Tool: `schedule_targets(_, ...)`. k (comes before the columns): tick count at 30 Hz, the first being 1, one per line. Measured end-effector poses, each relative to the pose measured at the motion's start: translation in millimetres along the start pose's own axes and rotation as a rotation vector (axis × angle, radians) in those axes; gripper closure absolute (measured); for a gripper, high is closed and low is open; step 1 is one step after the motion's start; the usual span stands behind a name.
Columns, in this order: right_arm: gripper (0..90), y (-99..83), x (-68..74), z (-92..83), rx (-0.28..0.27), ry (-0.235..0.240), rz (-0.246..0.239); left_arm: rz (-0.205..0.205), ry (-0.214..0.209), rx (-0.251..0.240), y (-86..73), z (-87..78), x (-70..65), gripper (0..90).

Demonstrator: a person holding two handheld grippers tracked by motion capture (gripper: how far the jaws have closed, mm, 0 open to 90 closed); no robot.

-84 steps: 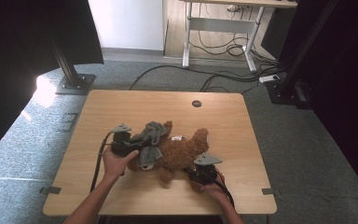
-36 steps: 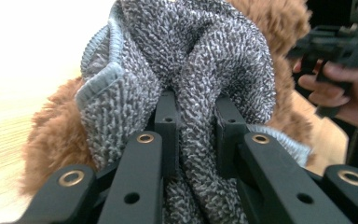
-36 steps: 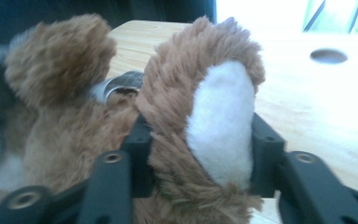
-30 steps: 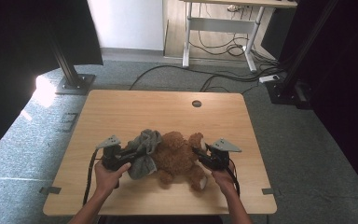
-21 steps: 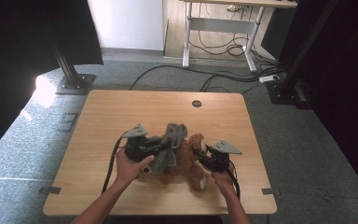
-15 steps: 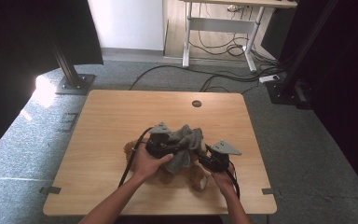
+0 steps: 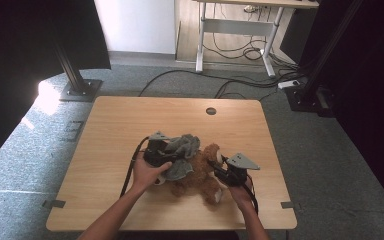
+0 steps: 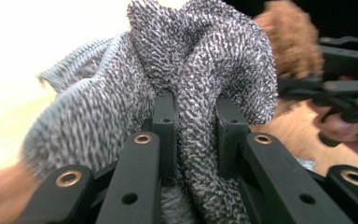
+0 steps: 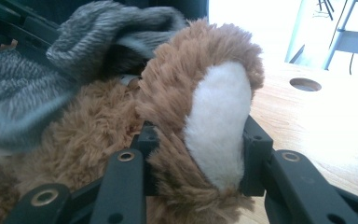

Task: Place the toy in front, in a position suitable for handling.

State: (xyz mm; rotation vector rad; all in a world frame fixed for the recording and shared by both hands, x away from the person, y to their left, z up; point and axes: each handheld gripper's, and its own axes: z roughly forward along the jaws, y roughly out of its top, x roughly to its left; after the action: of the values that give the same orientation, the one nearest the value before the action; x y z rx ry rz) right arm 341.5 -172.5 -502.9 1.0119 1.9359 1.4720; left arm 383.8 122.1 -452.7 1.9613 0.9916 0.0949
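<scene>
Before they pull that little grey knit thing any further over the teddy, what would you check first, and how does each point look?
1. Left gripper clamped on the grey knit garment: ok, fabric is pinched between its jaws.
2. Right gripper gripping the teddy bear: ok, closed on a white-soled paw.
3. Garment lying over the bear: ok, draped on its upper part.
4. Whether an opening lines up with a limb: cannot tell.
5. Bear resting on the wooden table, away from the edges: ok.
</scene>
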Motion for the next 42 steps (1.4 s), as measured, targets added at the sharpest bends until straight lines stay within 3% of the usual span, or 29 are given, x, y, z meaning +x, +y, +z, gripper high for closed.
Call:
schedule_targets(2,61.6,-1.0,0.0,-0.3,0.001,-0.004,0.000,-0.017,0.018,-0.006,-5.7,-9.7,10.7,73.8)
schedule_targets(5,61.6,-1.9,-0.4,-0.4,0.002,-0.001,0.001,-0.046,0.010,-0.026,-14.2,-24.9,24.8,73.9)
schedule_targets(11,61.6,-3.8,0.2,-2.2,0.003,-0.001,-0.001,-0.046,0.053,-0.069,-21.8,-52.1,36.5,73.9)
schedule_targets(14,61.6,-4.3,0.4,-2.9,0.001,-0.001,-0.003,-0.085,0.068,-0.078,-27.9,-65.8,50.7,73.8)
schedule_targets(18,61.7,-4.5,1.5,-3.1,-0.005,-0.005,-0.010,-0.120,0.088,-0.078,-33.1,-78.9,64.7,73.7)
schedule_targets(21,62.0,-5.2,1.8,-3.0,-0.011,-0.004,-0.015,-0.127,0.077,-0.089,-32.3,-81.4,65.3,73.5)
schedule_targets(29,62.0,-5.6,0.8,-1.8,-0.018,-0.006,-0.012,-0.065,0.018,-0.095,1.1,-60.0,36.2,73.4)
schedule_targets(34,62.0,-5.7,0.2,-0.9,-0.015,-0.006,-0.003,-0.021,-0.075,-0.083,19.4,-34.7,2.9,73.3)
schedule_targets(42,62.0,-6.2,-1.3,-0.3,-0.006,-0.001,0.010,0.077,-0.151,-0.044,28.7,5.5,-46.1,73.1)
